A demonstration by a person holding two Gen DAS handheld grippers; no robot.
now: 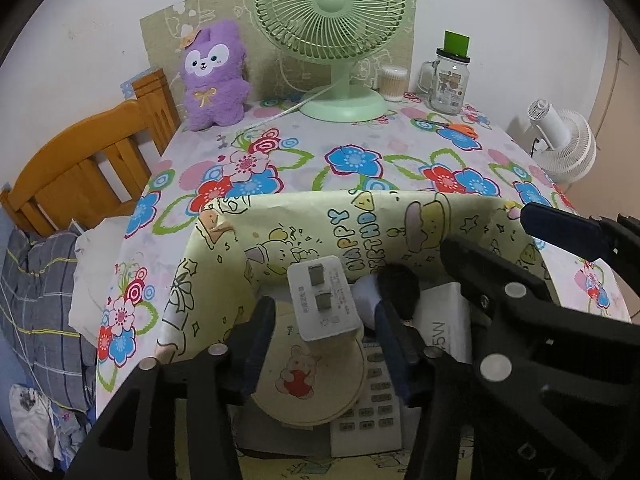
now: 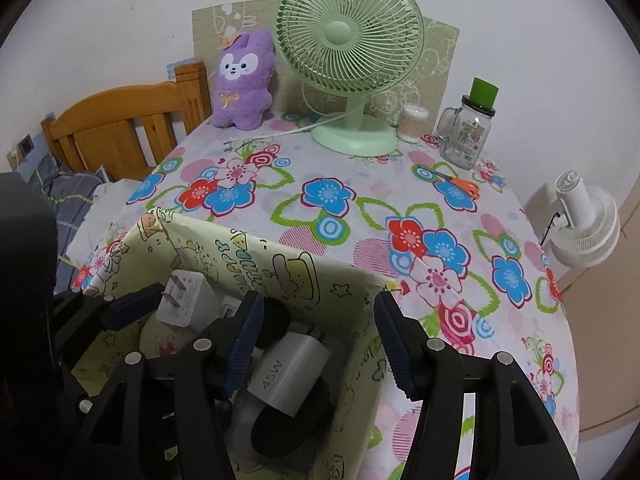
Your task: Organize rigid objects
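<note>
A box wrapped in yellow birthday paper (image 1: 400, 216) (image 2: 280, 264) stands open at the near edge of the flowered table. Inside lie a white plug charger (image 1: 324, 304) (image 2: 184, 300), a white 45W charger (image 2: 288, 372) (image 1: 444, 320), a round cream disc with a bear (image 1: 304, 384), a white keypad remote (image 1: 372, 400) and a black object (image 1: 400, 284). My left gripper (image 1: 326, 344) is open over the box, the plug charger lying loose between its fingers. My right gripper (image 2: 320, 344) is open beside the 45W charger, its right finger at the box's corner.
At the back of the table stand a green fan (image 1: 332, 20), a purple plush (image 1: 214, 76), a swab tub (image 1: 394, 82) and a glass jar (image 1: 450, 80). Orange scissors (image 1: 452, 126) lie near the jar. A white fan (image 1: 564, 148) is on the right, a wooden headboard (image 1: 80, 176) on the left.
</note>
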